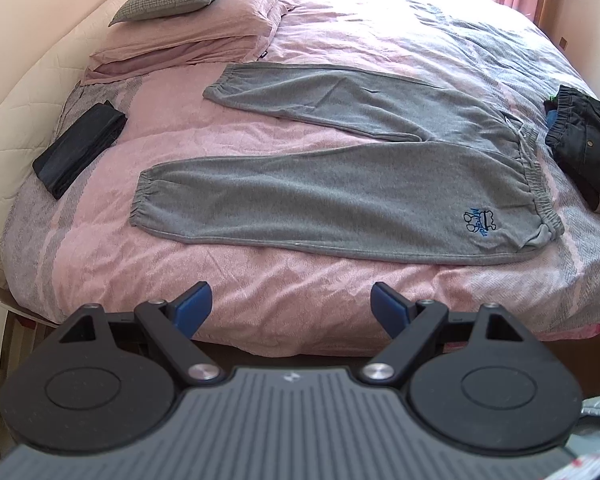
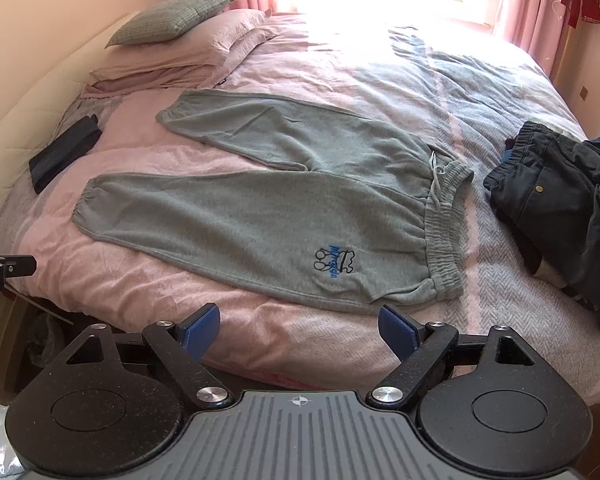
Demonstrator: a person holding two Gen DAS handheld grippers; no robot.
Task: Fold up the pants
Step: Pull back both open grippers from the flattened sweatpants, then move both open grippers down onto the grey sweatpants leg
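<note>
Pants (image 1: pixel 340 196) lie flat near bed (image 1: pixel 260 300) front edge, legs apart. My left claw (image 1: pixel 291 306) and right claw (image 2: pixel 299 326) gape, empty.

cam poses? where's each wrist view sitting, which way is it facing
Left wrist: off the bed's near edge, facing across the grey pants toward the window; its own left gripper shows, open.
Right wrist: same side, further toward the waistband, near the dark clothes pile; its right gripper shows, open, and the left one's tip pokes in.
Shared: pants, folded dark garment, pillows.
</note>
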